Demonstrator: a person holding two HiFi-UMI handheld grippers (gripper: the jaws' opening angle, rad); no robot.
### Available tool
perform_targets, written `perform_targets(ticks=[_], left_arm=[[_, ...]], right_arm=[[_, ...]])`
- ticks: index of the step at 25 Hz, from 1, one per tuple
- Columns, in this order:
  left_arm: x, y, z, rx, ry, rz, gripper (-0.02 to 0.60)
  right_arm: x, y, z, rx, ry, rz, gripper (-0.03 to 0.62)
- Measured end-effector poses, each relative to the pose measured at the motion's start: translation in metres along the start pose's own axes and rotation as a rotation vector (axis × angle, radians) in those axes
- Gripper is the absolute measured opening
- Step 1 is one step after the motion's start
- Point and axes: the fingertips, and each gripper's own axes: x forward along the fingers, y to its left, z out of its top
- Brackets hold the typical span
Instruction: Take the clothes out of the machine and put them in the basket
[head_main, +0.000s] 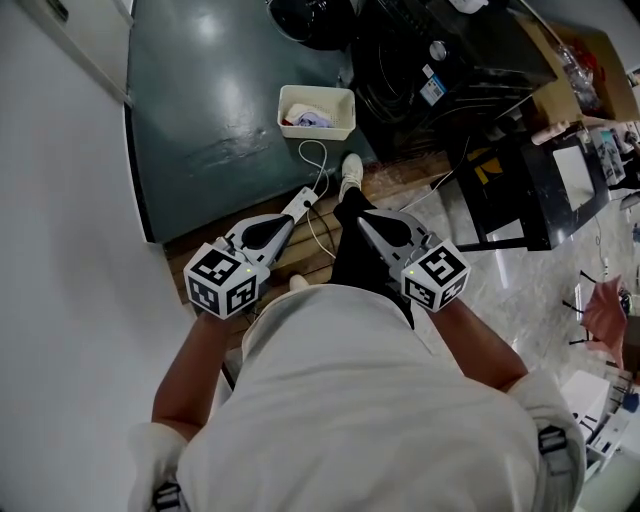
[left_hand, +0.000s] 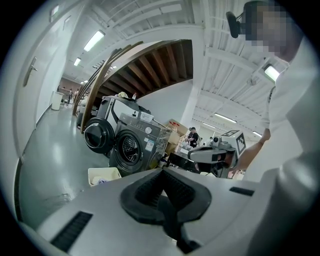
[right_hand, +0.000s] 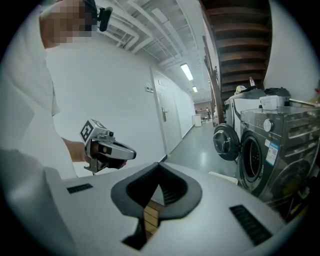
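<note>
A person stands back from the open washing machine (left_hand: 142, 145), left gripper (head_main: 284, 222) and right gripper (head_main: 363, 224) both closed and empty, seemingly poised to approach. The basket (head_main: 291, 104) sits near its door, probably for short transfers, with clothes (head_main: 310, 118) inside.

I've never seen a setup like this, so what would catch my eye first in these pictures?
The person holds out two handheld tools topped with black-and-white marker cubes: the left gripper and the right gripper, both shut and empty. Ahead stands a dark front-loading washing machine with its round door swung open. A white basket sits on the green floor near it.
</note>
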Motion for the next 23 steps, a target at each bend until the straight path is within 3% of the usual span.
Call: perform_targets(ticks=[23], left_arm=[[0.008, 0.006, -0.036, -0.059, 0.038, -0.018, -0.002]], right_arm=[[0.012, 0.007, -0.016, -0.005, 0.049, 0.037, 0.003]])
